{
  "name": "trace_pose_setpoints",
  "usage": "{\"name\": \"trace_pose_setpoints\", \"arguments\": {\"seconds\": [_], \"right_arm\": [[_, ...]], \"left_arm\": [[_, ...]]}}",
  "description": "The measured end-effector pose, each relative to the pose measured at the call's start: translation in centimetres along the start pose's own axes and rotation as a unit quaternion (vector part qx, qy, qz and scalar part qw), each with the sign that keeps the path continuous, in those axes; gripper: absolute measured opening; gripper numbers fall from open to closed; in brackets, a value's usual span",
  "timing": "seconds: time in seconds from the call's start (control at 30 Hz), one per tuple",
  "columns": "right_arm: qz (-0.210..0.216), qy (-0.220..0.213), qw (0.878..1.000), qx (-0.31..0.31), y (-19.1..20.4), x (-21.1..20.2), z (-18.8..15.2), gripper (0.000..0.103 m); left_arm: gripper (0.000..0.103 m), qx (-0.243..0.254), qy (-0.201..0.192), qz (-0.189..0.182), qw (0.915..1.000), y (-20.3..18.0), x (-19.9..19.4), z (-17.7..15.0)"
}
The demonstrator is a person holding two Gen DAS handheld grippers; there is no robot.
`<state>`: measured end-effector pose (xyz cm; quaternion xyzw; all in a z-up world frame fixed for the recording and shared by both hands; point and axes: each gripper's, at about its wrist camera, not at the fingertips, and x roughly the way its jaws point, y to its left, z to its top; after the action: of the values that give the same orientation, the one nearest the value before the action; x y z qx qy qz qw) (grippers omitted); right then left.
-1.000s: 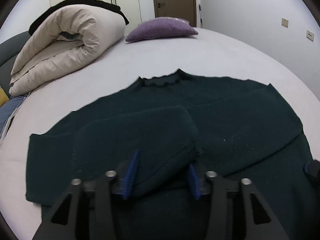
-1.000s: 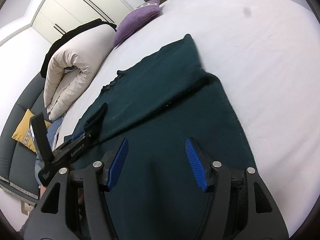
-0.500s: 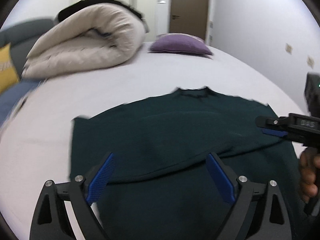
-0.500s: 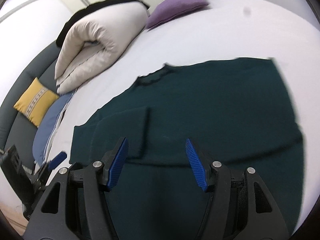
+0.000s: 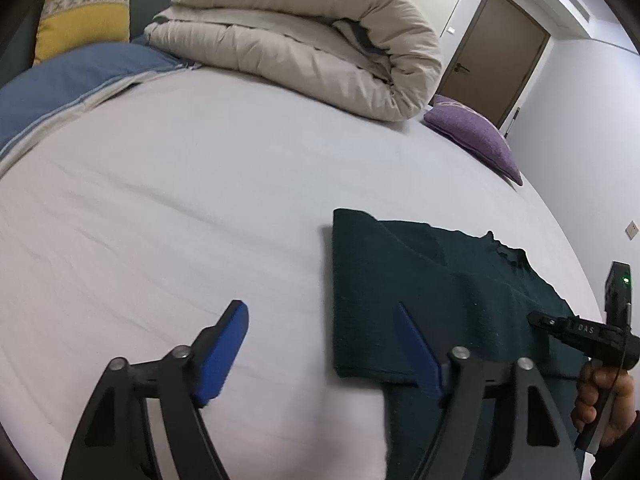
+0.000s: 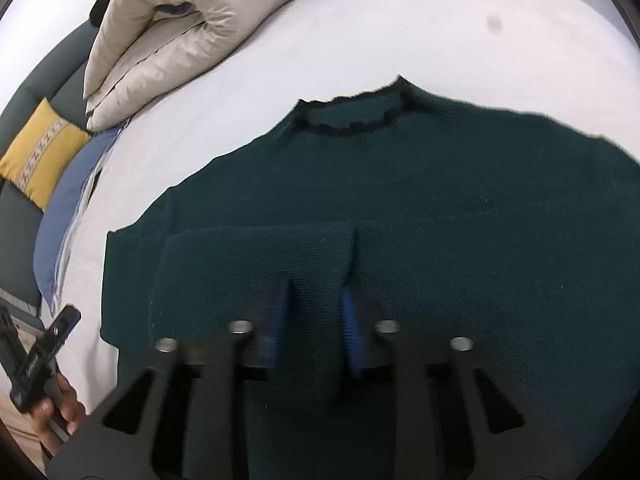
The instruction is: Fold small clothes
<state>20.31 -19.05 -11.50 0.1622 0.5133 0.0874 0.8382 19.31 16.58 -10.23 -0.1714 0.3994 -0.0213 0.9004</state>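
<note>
The dark green sweater (image 6: 420, 208) lies flat on the white bed (image 5: 200, 200), neckline pointing toward the rolled beige duvet (image 5: 304, 36) and the purple cushion (image 5: 476, 140), with both sleeves already folded in across the chest. A second ago the left gripper (image 5: 320, 352) hung over the left sleeve cuff; now it has swung out to the sweater's left edge, so that one blue pad sits over bare sheet and the other over the knit. Its jaws stand wide and are closing, with nothing pressed between them yet.

The right gripper (image 6: 316, 320) has changed more: its jaws, well apart half a second ago, have snapped together over the middle of the sweater, where the two cuffs meet. The pads are blurred, so I can only say they seem to pinch no fabric.

To me the sleeve stage looks finished, and both hands are taking up new places, probably for folding the body of the garment next.
</note>
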Motion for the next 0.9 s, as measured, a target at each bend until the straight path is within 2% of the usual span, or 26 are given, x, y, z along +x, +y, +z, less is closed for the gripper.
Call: {"name": "trace_pose_setpoints", "arguments": {"seconds": [0.17,0.27,0.37,0.43,0.57,0.7,0.8,0.9], "right_arm": [[0.018,-0.038,0.999,-0.011,-0.6,-4.1,-0.4,0.007],[0.008,-0.058,0.998,-0.009,-2.5,-6.5,-1.1,0.007],[-0.005,-0.056,0.998,0.028,-6.0,-6.8,-1.3,0.007],[0.002,-0.046,0.997,0.055,-8.1,-6.2,-1.5,0.007],[0.006,-0.047,0.998,0.042,-8.1,-5.5,-1.7,0.007],[0.014,-0.056,0.998,0.034,-8.1,-5.6,-1.5,0.007],[0.012,-0.065,0.997,0.025,-8.5,-6.5,-1.3,0.007],[0.001,-0.066,0.997,0.027,-9.1,-6.6,-1.2,0.007]], "left_arm": [[0.074,-0.017,0.012,-0.01,0.9997,0.1,0.8,0.4],[0.074,-0.012,0.019,-0.009,0.9997,-0.7,1.8,0.9],[0.074,-0.005,0.036,-0.003,0.9993,-1.6,3.3,1.4],[0.074,-0.003,0.047,-0.004,0.9989,-2.3,4.4,1.7],[0.073,0.015,0.059,0.012,0.9981,-3.8,7.1,2.9],[0.065,0.021,0.063,0.028,0.9974,-4.5,9.3,4.6],[0.051,0.041,0.075,0.041,0.9955,-5.5,11.2,5.1],[0.035,0.08,0.069,0.055,0.9929,-6.9,12.1,4.6]]}}
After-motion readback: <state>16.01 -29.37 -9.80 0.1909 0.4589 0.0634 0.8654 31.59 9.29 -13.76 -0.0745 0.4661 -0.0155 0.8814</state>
